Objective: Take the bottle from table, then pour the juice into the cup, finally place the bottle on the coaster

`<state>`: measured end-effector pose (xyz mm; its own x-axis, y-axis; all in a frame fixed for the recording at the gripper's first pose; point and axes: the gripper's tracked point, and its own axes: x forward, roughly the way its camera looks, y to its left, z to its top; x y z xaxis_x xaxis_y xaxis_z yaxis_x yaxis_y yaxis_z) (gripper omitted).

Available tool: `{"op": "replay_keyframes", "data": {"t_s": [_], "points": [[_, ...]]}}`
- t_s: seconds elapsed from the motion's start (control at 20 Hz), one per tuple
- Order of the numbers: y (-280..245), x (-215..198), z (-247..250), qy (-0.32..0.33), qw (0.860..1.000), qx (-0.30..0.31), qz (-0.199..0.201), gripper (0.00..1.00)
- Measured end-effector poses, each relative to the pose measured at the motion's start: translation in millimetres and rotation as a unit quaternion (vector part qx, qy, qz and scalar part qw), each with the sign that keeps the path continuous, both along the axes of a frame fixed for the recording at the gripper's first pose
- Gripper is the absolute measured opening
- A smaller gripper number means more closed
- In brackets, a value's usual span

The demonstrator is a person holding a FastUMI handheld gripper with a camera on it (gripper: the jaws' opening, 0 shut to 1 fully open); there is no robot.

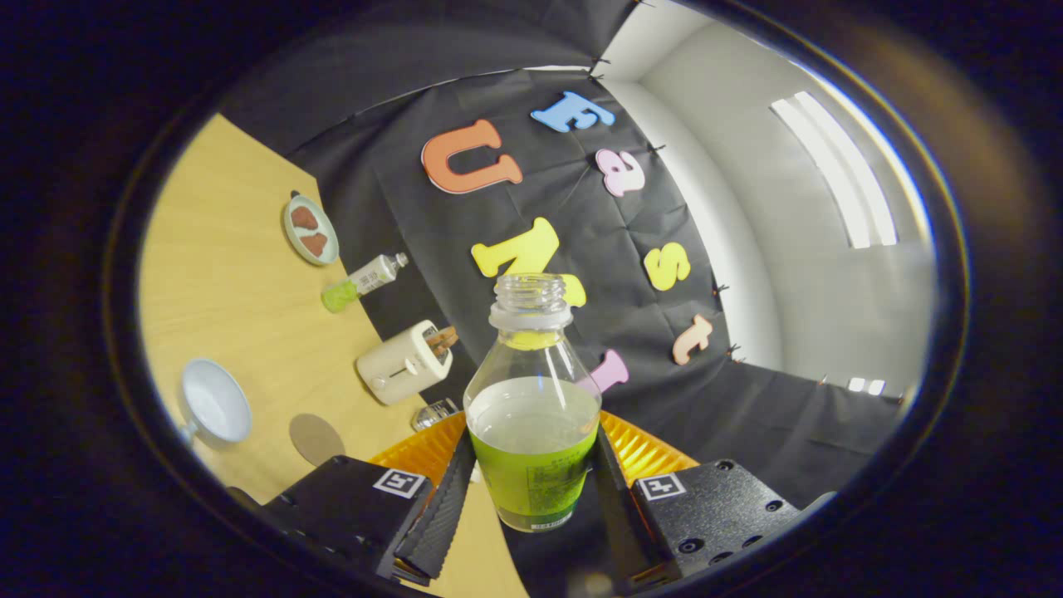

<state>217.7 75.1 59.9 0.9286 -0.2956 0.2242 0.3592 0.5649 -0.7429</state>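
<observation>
**Q:** Gripper view. What do the fingers hold?

**A:** The gripper (pixel 531 490) is clamped on a clear plastic bottle with a green label (pixel 531 415), uncapped and about half full of pale juice. One finger presses on each side of the labelled lower body, and the base sits between the fingertips. The bottle appears lifted clear of the light wooden table (pixel 232 274).

**Q:** How does the bottle lie relative to the fingers?

**A:** Its long axis runs forward along them, with the open neck pointing away toward the black cloth wall. The whole scene is tilted, the table sloping to one side.

**Q:** Where are the targets?

**A:** A pale blue cup (pixel 214 404) stands on the table well off to the left of the fingers. A round grey coaster (pixel 316 438) lies just beside it, nearer the gripper. By judgement, pouring calls for swinging the neck leftward over the cup.

**Q:** What else is visible?

**A:** A cream toaster (pixel 403 362), a second small bottle lying on its side (pixel 365 281), a plate with brown pieces (pixel 311 229), and an orange ribbed dish (pixel 648 453) behind the held bottle.
</observation>
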Motion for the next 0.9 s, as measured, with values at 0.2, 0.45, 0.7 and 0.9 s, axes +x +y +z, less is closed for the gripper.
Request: {"op": "replay_keyframes", "data": {"t_s": [0.2,0.45,0.7,0.9], "points": [[23.6,6.3,-7.5,0.039,0.986,0.148,0.068,0.78],[31.7,18.9,-6.2,0.062,0.951,0.276,0.124,0.78],[23.8,35.9,-20.4,0.072,0.911,0.381,0.136,0.78],[16.8,60.1,-37.0,0.076,0.889,0.427,0.144,0.79]]}}
